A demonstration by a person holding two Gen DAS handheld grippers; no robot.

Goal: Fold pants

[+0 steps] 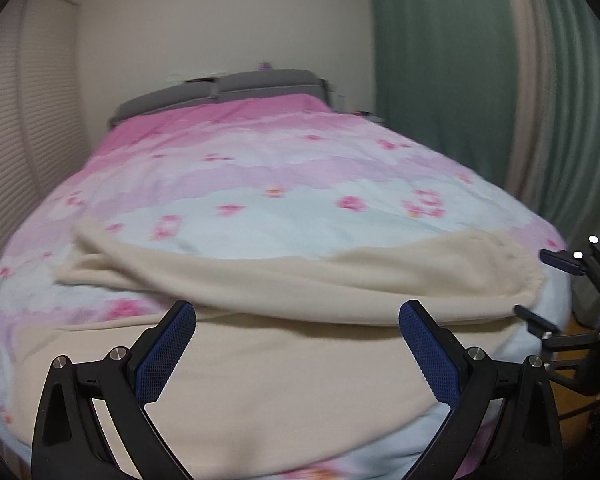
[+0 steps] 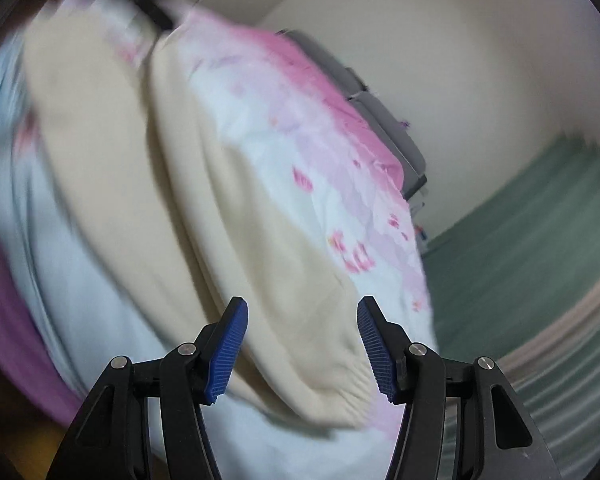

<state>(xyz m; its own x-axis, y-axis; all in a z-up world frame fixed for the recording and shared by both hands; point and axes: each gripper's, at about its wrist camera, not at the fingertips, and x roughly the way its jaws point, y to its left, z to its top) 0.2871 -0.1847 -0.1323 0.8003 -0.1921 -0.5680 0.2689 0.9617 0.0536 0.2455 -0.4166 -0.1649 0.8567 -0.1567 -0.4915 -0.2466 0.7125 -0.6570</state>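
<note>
Cream fleece pants [image 1: 300, 276] lie across the near end of the bed, one layer folded over a wider lower layer [image 1: 260, 384]. An elastic gathered end [image 1: 534, 276] sits at the right edge. My left gripper [image 1: 298, 312] hovers open just above the pants with nothing between its pads. My right gripper [image 1: 540, 290] shows at the bed's right edge, open, beside the gathered end. In the right wrist view the picture is blurred: the right gripper [image 2: 303, 308] stands open above the pants [image 2: 204, 184], near their gathered end [image 2: 340, 392], holding nothing.
The bed carries a pink and pale-blue flowered duvet [image 1: 280, 168] with a grey headboard [image 1: 228, 92] at the far end. Green curtains [image 1: 440, 80] hang at the right, a slatted blind [image 1: 16, 132] at the left. Wooden floor [image 1: 568, 396] lies past the bed's right corner.
</note>
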